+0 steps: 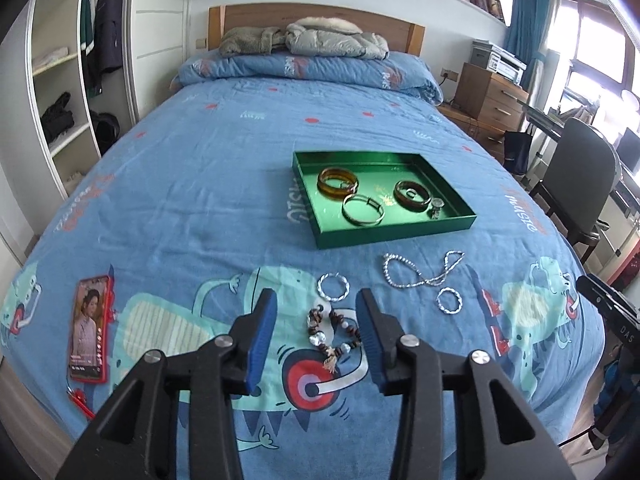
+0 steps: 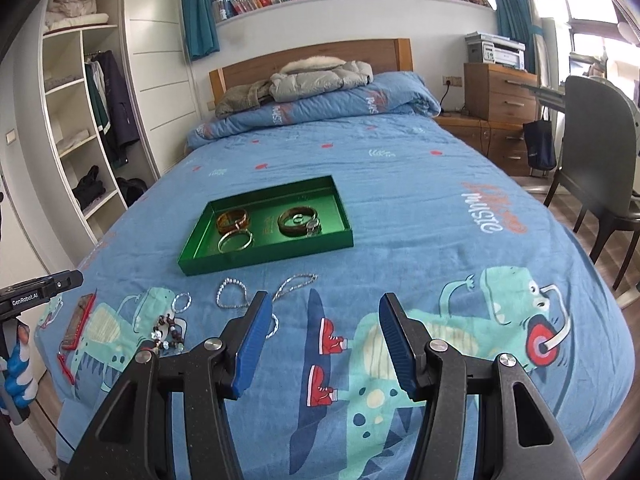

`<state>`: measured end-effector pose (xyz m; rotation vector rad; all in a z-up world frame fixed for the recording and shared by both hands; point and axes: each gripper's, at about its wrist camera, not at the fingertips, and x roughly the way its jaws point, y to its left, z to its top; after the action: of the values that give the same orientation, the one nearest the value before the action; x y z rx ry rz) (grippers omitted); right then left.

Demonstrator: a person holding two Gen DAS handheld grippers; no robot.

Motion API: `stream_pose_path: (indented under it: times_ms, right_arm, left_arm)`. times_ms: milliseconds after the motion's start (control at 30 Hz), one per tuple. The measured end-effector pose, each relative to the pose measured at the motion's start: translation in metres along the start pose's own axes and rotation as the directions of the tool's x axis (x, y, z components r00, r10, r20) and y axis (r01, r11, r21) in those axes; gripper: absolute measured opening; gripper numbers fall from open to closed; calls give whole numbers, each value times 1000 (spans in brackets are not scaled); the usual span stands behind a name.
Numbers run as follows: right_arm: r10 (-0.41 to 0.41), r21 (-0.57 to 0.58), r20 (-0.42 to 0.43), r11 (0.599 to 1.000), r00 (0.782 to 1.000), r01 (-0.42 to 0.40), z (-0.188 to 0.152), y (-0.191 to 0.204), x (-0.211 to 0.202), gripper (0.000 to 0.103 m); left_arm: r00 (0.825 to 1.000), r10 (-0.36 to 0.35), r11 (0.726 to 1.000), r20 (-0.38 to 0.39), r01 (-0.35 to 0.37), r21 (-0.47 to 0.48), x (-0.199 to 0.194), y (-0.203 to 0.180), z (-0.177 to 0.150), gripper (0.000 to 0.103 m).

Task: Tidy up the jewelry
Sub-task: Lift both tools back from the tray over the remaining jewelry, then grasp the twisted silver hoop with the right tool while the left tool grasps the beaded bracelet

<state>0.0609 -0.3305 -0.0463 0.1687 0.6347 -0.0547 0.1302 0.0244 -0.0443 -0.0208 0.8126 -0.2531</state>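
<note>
While both grippers [image 1: 316, 300] [image 2: 322, 304] gape empty, a knobbly beaded bracelet [image 1: 332, 334] lies on the quilt [image 1: 200, 184].

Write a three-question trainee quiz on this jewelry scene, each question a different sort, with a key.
1. True or false: the green tray already holds bangles.
2. Multiple choice: what lies between the open fingers of the left gripper? A) the silver chain necklace B) the beaded bracelet C) the red phone
3. Fill in: the right gripper stands open and holds ______.

Key: 1 true; 2 B; 3 nothing.
</note>
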Motion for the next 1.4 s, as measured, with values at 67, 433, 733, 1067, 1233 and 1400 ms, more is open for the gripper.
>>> stream_pose_path:
  times_ms: [67, 433, 733, 1067, 1233, 1400]
  right_arm:
    - [8, -1, -21, 1000, 1000, -8, -5, 2, 12, 56]
    - [85, -23, -145, 996, 986, -89, -34, 21, 75, 58]
    - [133, -80, -228, 985, 964, -155, -45, 42, 120, 58]
    - [153, -132, -274, 972, 950, -194, -44, 59, 160, 58]
    - [128, -194, -277, 963, 952, -186, -50, 70, 171, 59]
    - [89, -263, -264, 951, 960, -160, -56, 77, 175, 58]
  left_arm:
    - [1000, -9, 999, -29, 8, -33, 12, 9, -5, 42]
    - [984, -77, 968, -163, 34, -248, 74, 42, -32, 50]
    - [971, -20, 987, -240, -19, -159, 114, 17, -45, 50]
    - [966, 33, 991, -257, -65, -117, 141, 18, -49, 50]
    - [968, 91, 993, -234, -105, -49, 147, 8, -54, 50]
    - [974, 102, 990, -204, -119, -70, 147, 9, -59, 49]
